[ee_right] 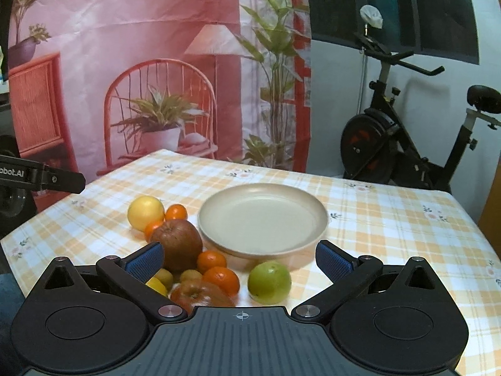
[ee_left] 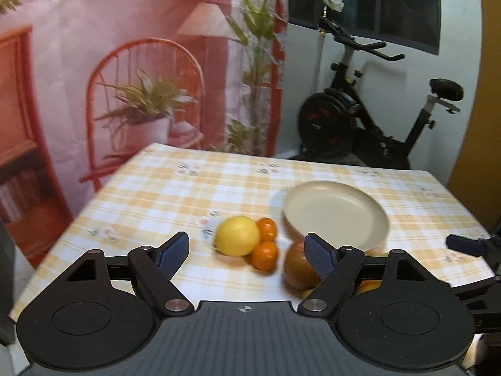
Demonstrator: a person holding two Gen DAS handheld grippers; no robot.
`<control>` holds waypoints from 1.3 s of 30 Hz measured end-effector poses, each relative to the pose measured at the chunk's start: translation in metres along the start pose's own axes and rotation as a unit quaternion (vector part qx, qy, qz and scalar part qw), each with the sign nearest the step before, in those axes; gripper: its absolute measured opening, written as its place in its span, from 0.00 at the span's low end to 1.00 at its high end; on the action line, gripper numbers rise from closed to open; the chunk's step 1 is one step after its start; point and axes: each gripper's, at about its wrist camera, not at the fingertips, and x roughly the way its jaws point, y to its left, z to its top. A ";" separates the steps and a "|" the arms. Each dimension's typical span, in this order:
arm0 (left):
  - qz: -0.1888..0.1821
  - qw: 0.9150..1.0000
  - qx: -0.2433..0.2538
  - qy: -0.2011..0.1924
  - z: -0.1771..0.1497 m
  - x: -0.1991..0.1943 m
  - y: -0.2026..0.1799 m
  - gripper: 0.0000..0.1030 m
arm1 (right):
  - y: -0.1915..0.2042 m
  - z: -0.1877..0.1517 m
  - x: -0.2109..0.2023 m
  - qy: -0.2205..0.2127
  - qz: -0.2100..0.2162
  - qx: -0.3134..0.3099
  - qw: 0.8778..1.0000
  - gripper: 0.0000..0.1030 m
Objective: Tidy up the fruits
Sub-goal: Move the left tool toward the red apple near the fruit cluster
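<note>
**Both grippers wide over a heap of fruit beside a bare plate**

The left gripper [ee_left: 247, 252] stands spread, nothing between its blue pads — a large yellow fruit [ee_left: 237, 235] and two small oranges [ee_left: 265, 241] lie on the checked tablecloth [ee_left: 156, 194] just beyond the gap. A brown apple [ee_left: 297, 266] sits partly behind its right finger. The beige plate [ee_left: 336, 213] lies at two o'clock from the yellow fruit, holding nothing.

The right gripper [ee_right: 240, 261] is likewise released, its fingers well apart. In its view the fruit clusters at seven to nine o'clock of the plate: the yellow fruit farthest, the brown apple touching the plate's rim, more oranges [ee_right: 219, 271], small yellowish fruits and a reddish apple [ee_right: 200, 294] nearer the camera. A green apple [ee_right: 270, 281] lies alone at six o'clock of the plate — just beside it. An exercise bike [ee_right: 407, 138] stands behind the table.
</note>
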 end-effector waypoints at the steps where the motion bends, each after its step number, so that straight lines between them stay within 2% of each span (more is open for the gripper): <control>1: -0.005 1.000 0.000 0.001 -0.001 0.002 -0.001 0.81 | -0.001 -0.001 0.001 0.003 -0.001 0.001 1.000 1.00; 9: -0.024 0.999 -0.010 0.025 -0.005 0.012 -0.007 0.81 | -0.010 -0.011 0.004 0.024 0.003 0.000 1.000 0.99; 12: -0.016 1.000 0.001 0.022 -0.006 0.014 -0.011 0.81 | -0.011 -0.014 0.007 0.036 0.014 0.002 0.999 0.97; 14: -0.014 1.000 -0.001 0.028 -0.007 0.015 -0.012 0.78 | -0.011 -0.016 0.009 0.045 0.017 -0.001 0.999 0.96; 16: -0.017 0.999 -0.002 0.039 -0.007 0.019 -0.011 0.69 | -0.010 -0.019 0.010 0.055 0.024 -0.003 0.998 0.93; 19: -0.023 0.998 0.000 0.058 -0.009 0.024 -0.012 0.62 | -0.008 -0.021 0.012 0.070 0.039 -0.006 0.997 0.87; 24: -0.057 0.996 0.005 0.068 -0.011 0.027 -0.017 0.51 | -0.003 -0.025 0.017 0.091 0.052 -0.021 0.994 0.75; 26: -0.073 0.995 0.007 0.069 -0.012 0.029 -0.020 0.50 | 0.000 -0.027 0.018 0.099 0.055 -0.029 0.993 0.70; 35: -0.156 0.983 0.015 0.097 -0.017 0.044 -0.041 0.49 | 0.003 -0.034 0.024 0.121 0.068 -0.045 0.989 0.64; 39: -0.183 0.976 0.028 0.112 -0.021 0.052 -0.051 0.42 | 0.002 -0.036 0.027 0.125 0.072 -0.044 0.989 0.62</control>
